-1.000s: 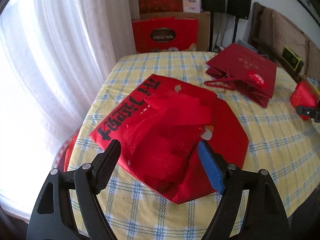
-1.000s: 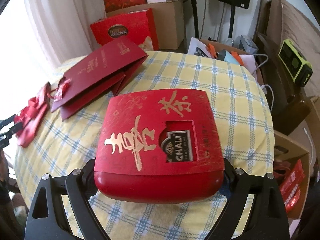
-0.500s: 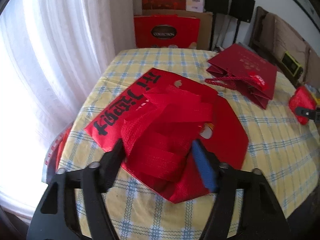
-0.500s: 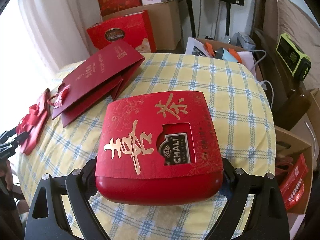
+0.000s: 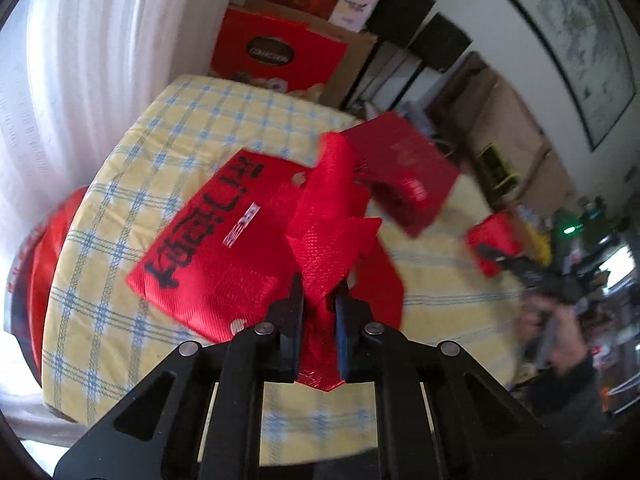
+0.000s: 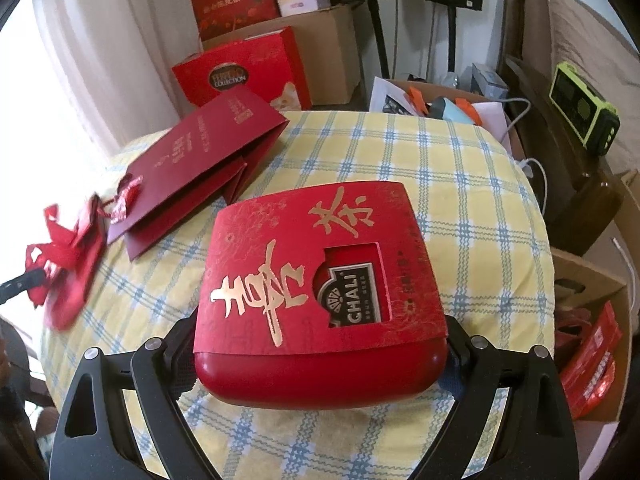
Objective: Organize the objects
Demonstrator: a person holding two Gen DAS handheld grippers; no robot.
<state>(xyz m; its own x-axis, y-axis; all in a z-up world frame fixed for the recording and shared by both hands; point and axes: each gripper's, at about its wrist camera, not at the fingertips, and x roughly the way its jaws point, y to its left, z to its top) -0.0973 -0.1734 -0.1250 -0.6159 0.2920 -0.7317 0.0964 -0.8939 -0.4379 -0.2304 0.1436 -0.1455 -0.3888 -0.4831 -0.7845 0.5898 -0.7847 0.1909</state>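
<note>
The left tongs (image 5: pixel 318 312) have just been closing and are now clamped on the bunched handle straps (image 5: pixel 326 216) of the red woven tote bag (image 5: pixel 224 264), which lies flat near the worktop (image 5: pixel 168 128) edge on the curtain (image 5: pixel 100 40) side. The bag is judged light, limp and a little slick: lifted by the straps, the body should sag and swing, so holding both straps together near their roots seems the best hold. Its long axis follows the black lettering, running from the near curtain-side edge toward the middle. The right tongs (image 6: pixel 320 354) are clamped across the near end of the red tea box (image 6: pixel 320 280), at the near edge of the checked cloth. It looks rigid and smooth-sided, probably heavier; gripping across its width suits it, though the glossy base could slip. Its long axis points away toward the far edge. Farther off lies a flat dark red paper gift bag (image 6: pixel 200 164).
</note>
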